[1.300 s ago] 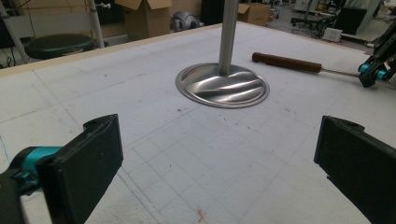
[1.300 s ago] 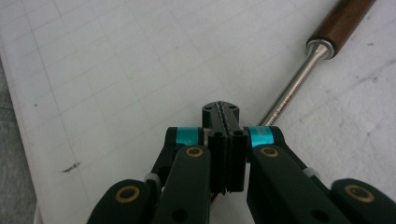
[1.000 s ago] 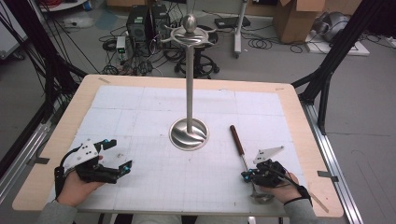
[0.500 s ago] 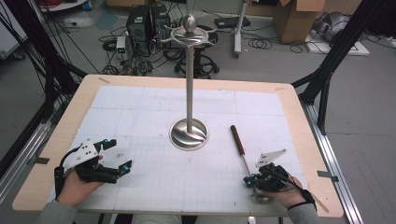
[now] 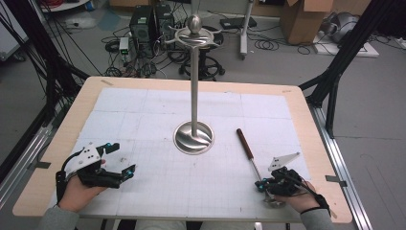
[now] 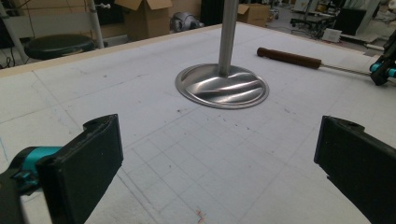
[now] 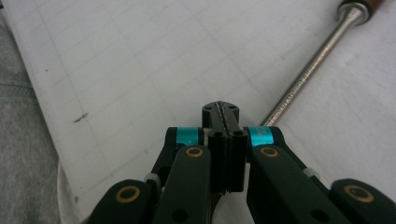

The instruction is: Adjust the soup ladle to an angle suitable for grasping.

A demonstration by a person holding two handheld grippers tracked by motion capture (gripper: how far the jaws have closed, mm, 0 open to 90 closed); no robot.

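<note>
The fingers (image 7: 227,140) of the right gripper (image 7: 221,109) are pressed flat together with nothing between them. They sit just beside the steel shaft of the long-handled utensil (image 7: 308,70), which passes along their right edge. I cannot tell whether they touch it. The left gripper (image 6: 219,154) is spread wide and empty, resting well apart at the near left of the table (image 5: 306,124).

The utensil (image 5: 244,143) lies flat on the white gridded mat. Its dark wooden grip points toward the base of the tall steel hanging stand (image 5: 194,86), and its working end is tucked under the right hand (image 5: 297,196) — too hidden to name as ladle or spoon.

It looks stiff and fairly light, though probably heavier at the metal end. The thin polished shaft is round and likely slippery, and it may roll or swivel in the pads. The better hold is probably on the wooden grip — thicker and less slick — or low on the shaft close to the head, for balance.
</note>
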